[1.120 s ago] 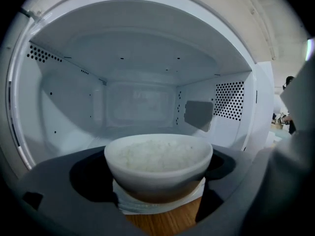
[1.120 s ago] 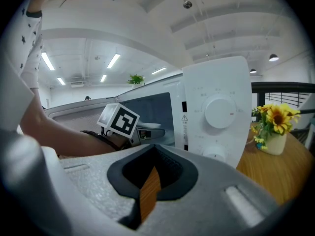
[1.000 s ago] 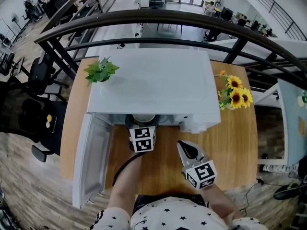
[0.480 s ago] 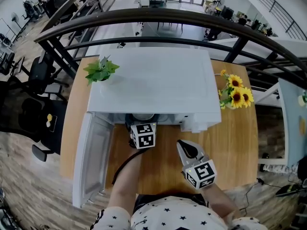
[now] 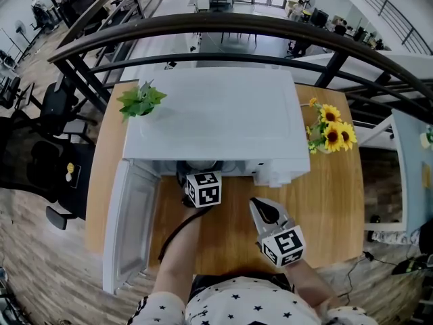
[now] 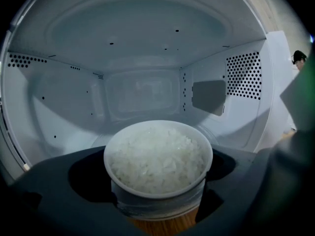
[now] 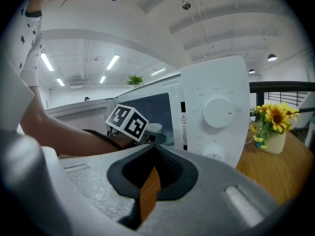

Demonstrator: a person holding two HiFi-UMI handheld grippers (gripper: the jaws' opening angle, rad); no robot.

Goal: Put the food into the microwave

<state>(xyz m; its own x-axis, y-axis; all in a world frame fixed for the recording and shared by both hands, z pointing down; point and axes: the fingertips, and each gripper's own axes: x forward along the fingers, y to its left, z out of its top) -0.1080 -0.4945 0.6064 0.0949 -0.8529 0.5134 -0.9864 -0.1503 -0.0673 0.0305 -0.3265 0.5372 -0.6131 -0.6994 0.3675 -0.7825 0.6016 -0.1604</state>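
Right now I judge the placing step is in hand: my left gripper has its jaws clamped on either side of a white bowl of rice, held upright at the mouth of the microwave. The door hangs wide open to my left. In the left gripper view the white cavity fills everything beyond the bowl, yet a strip of the wooden worktop shows under the bowl's base, so I take it that the bowl is at the threshold, not yet set down inside.

My right gripper waits in front of the control panel, jaws drawn together to a thin slit with nothing in it.

Next, I think, the bowl has to go deeper and level, towards the middle of the cavity floor. There I would lower it until it rests, loosen the jaws and back straight out without dragging the rim. Then the door needs swinging shut.

As for writing, I can read none. The panel carries two round dials, faint marks around the upper one, and a small warning-triangle sticker, all too small to make out. No brand name shows anywhere.
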